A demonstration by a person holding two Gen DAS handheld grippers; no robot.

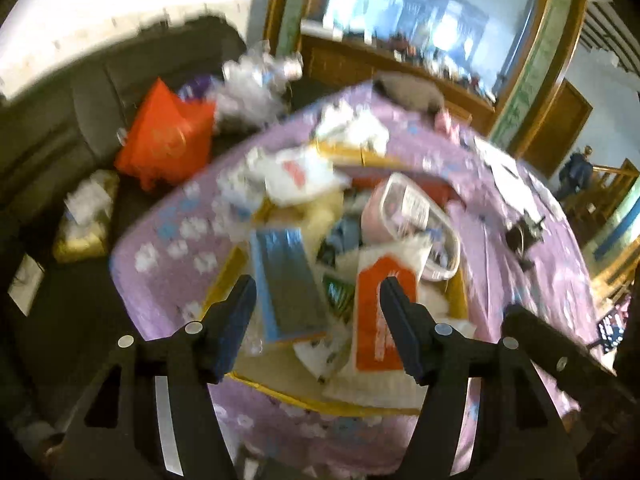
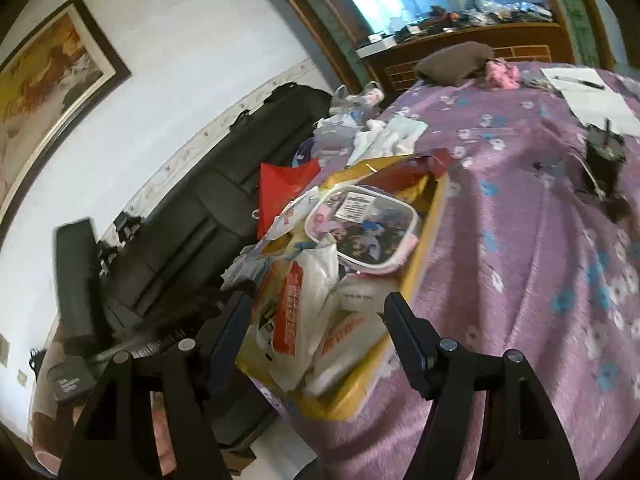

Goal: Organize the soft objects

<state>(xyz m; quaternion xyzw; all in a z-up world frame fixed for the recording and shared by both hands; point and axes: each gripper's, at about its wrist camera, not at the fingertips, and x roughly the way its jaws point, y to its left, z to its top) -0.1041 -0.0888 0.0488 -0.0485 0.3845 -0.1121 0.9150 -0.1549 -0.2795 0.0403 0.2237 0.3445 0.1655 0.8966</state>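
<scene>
Plastic bags (image 2: 308, 312): light, limp, slippery; to be pinched at a fold
Left gripper (image 1: 318, 312): wide, empty
Right gripper (image 2: 316, 320): wide, empty

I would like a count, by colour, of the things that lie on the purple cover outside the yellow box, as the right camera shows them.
Brown: 1, the cushion
Pink: 1, the soft toy
White: 1, the paper
Black: 1, the device
Total: 4
The pale heap at the cover's far left edge is too blurred to count.
</scene>
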